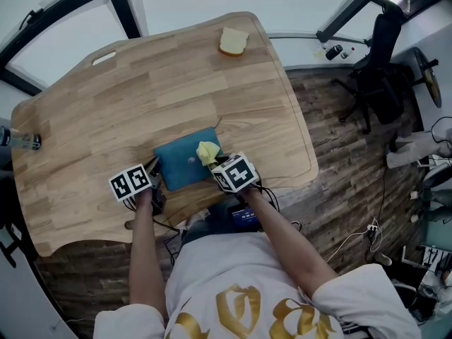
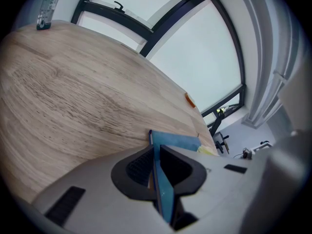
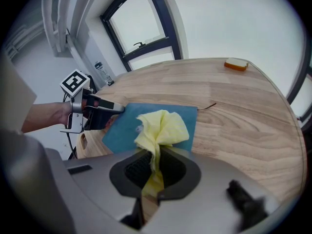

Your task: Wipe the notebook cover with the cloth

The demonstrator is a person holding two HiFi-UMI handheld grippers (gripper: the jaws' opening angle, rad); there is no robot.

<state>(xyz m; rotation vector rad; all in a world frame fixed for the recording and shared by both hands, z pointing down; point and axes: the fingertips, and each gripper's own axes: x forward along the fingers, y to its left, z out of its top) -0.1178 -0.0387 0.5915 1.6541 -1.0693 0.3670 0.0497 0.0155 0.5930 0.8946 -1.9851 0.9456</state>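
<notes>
A blue notebook (image 1: 185, 158) lies flat near the front edge of the wooden table (image 1: 141, 97). My left gripper (image 1: 157, 182) is shut on the notebook's left edge; in the left gripper view the blue cover (image 2: 168, 143) runs between the jaws. My right gripper (image 1: 215, 167) is shut on a crumpled yellow cloth (image 1: 207, 152), which rests on the notebook's right side. In the right gripper view the cloth (image 3: 161, 128) bunches up over the notebook (image 3: 122, 128), and the left gripper (image 3: 100, 112) pinches the far corner.
A slice of bread (image 1: 232, 41) sits at the table's far edge. A clear bottle (image 1: 20, 140) lies at the left edge. An office chair (image 1: 381, 69) stands on the floor to the right, with cables (image 1: 367, 235) near the person's right arm.
</notes>
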